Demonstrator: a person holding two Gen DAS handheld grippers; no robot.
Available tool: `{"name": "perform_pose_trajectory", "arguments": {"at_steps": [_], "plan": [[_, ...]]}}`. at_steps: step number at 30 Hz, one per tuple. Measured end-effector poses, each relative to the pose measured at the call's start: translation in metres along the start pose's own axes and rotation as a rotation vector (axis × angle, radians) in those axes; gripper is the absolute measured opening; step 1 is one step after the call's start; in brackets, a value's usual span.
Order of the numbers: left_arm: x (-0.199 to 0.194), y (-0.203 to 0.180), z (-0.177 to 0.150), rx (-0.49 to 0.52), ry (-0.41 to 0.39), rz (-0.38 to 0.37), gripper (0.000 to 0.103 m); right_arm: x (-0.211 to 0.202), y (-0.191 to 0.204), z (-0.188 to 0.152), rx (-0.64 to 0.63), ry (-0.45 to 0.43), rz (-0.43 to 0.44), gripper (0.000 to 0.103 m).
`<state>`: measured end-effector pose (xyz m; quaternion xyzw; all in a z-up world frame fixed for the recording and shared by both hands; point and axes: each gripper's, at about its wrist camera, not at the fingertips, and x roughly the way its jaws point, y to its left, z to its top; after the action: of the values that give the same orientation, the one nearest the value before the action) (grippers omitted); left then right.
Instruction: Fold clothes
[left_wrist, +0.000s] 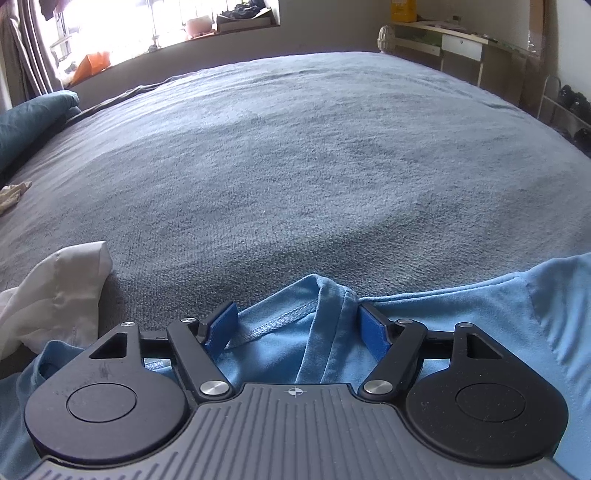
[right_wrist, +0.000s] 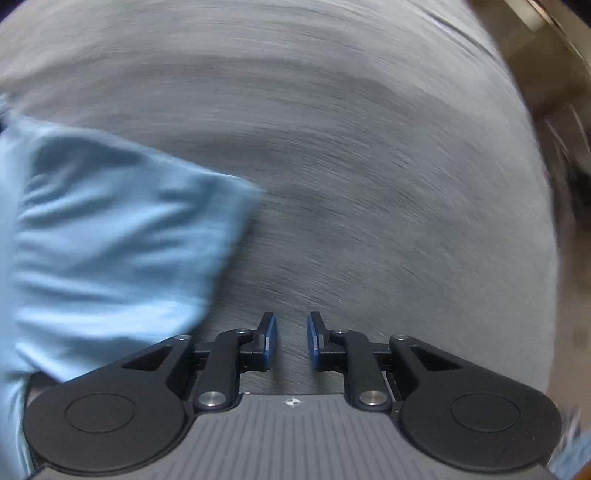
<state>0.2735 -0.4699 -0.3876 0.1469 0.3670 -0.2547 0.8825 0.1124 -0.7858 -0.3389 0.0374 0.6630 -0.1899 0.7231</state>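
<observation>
Spread across nearly everything: a bed (left_wrist: 295, 155) under a grey-blue fleece blanket (right_wrist: 369, 184), with a light blue T-shirt (left_wrist: 461, 314) lying rumpled on its near edge and a white garment (left_wrist: 55, 291) crumpled just beside it to the left. Straddling a bunched fold of the shirt near its stitched hem: the left claw (left_wrist: 297, 326), blue pads spread wide, not pinching the cloth. Pointing steeply down over bare blanket in a motion-blurred view: the right claw (right_wrist: 291, 339), pads narrowly apart, nothing between, shirt off to its left.
</observation>
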Motion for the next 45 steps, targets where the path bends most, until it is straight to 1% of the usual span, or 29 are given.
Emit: {"name": "perform_pose_trajectory", "arguments": {"at_steps": [1,2,3,4,5,6,9,12,14,15,16,18,20,23,27,30,32,33,34,35,37,38,39,42,44,45], "plan": [[-0.003,0.000,0.001,0.002,-0.006,-0.001,0.071,-0.005,-0.010,-0.002,0.069,0.003,0.054,0.023],[-0.007,-0.001,0.002,0.008,-0.011,-0.003,0.071,-0.011,-0.016,-0.005,0.123,0.008,0.127,0.023],[-0.011,-0.001,0.003,0.012,-0.018,-0.002,0.071,-0.016,-0.020,-0.008,0.170,0.016,0.204,0.027],[-0.017,-0.002,0.005,0.019,-0.028,-0.003,0.071,-0.019,-0.021,-0.010,0.208,0.029,0.264,0.037],[-0.024,-0.003,0.006,0.024,-0.043,-0.009,0.071,-0.020,-0.023,-0.012,0.238,0.054,0.316,0.041],[-0.031,-0.004,0.007,0.029,-0.059,-0.016,0.071,-0.019,-0.024,-0.014,0.271,0.083,0.370,0.042],[-0.058,-0.011,0.005,0.035,-0.100,-0.062,0.071,-0.008,-0.023,-0.021,0.372,0.199,0.496,0.043],[-0.083,-0.031,-0.007,0.093,-0.123,-0.150,0.071,0.003,-0.022,-0.029,0.418,0.257,0.526,0.043],[-0.095,-0.050,-0.020,0.162,-0.126,-0.213,0.071,0.013,-0.020,-0.033,0.426,0.275,0.538,0.041],[-0.100,-0.061,-0.028,0.199,-0.123,-0.248,0.071,0.014,-0.019,-0.035,0.423,0.275,0.542,0.033],[-0.104,-0.072,-0.036,0.240,-0.120,-0.285,0.071,0.011,-0.019,-0.038,0.422,0.267,0.546,0.019],[-0.110,-0.094,-0.049,0.315,-0.127,-0.350,0.071,0.003,-0.020,-0.043,0.418,0.239,0.550,0.009],[-0.114,-0.114,-0.058,0.370,-0.132,-0.407,0.071,-0.007,-0.023,-0.046,0.418,0.199,0.555,0.007],[-0.114,-0.139,-0.059,0.386,-0.136,-0.486,0.072,-0.021,-0.026,-0.046,0.438,0.162,0.589,0.007],[-0.104,-0.160,-0.050,0.375,-0.143,-0.516,0.072,-0.033,-0.027,-0.035,0.450,0.124,0.636,0.007],[-0.093,-0.166,-0.044,0.356,-0.143,-0.511,0.069,-0.036,-0.024,-0.023,0.450,0.108,0.666,0.007],[-0.083,-0.167,-0.040,0.339,-0.128,-0.508,0.061,-0.037,-0.020,-0.015,0.450,0.098,0.684,0.007],[-0.078,-0.167,-0.038,0.327,-0.116,-0.507,0.051,-0.036,-0.014,-0.011,0.447,0.089,0.688,0.007],[-0.072,-0.168,-0.037,0.314,-0.102,-0.507,0.045,-0.034,-0.010,-0.007,0.446,0.081,0.691,0.007],[-0.069,-0.167,-0.036,0.305,-0.097,-0.508,0.041,-0.034,-0.010,-0.006,0.450,0.078,0.698,0.008],[-0.064,-0.166,-0.035,0.284,-0.096,-0.505,0.021,-0.033,-0.012,-0.006,0.456,0.072,0.710,0.010],[-0.063,-0.164,-0.034,0.267,-0.090,-0.509,0.016,-0.032,-0.014,-0.006,0.461,0.068,0.715,0.011],[-0.061,-0.163,-0.034,0.250,-0.084,-0.512,0.008,-0.031,-0.015,-0.007,0.471,0.063,0.730,0.013],[-0.058,-0.159,-0.032,0.192,-0.072,-0.535,0.003,-0.032,-0.030,-0.012,0.528,0.025,0.756,0.020],[-0.059,-0.159,-0.032,0.176,-0.074,-0.560,0.003,-0.033,-0.042,-0.016,0.566,0.001,0.736,0.022],[-0.061,-0.160,-0.032,0.175,-0.077,-0.574,0.003,-0.032,-0.048,-0.018,0.583,0.008,0.712,0.023]]}}
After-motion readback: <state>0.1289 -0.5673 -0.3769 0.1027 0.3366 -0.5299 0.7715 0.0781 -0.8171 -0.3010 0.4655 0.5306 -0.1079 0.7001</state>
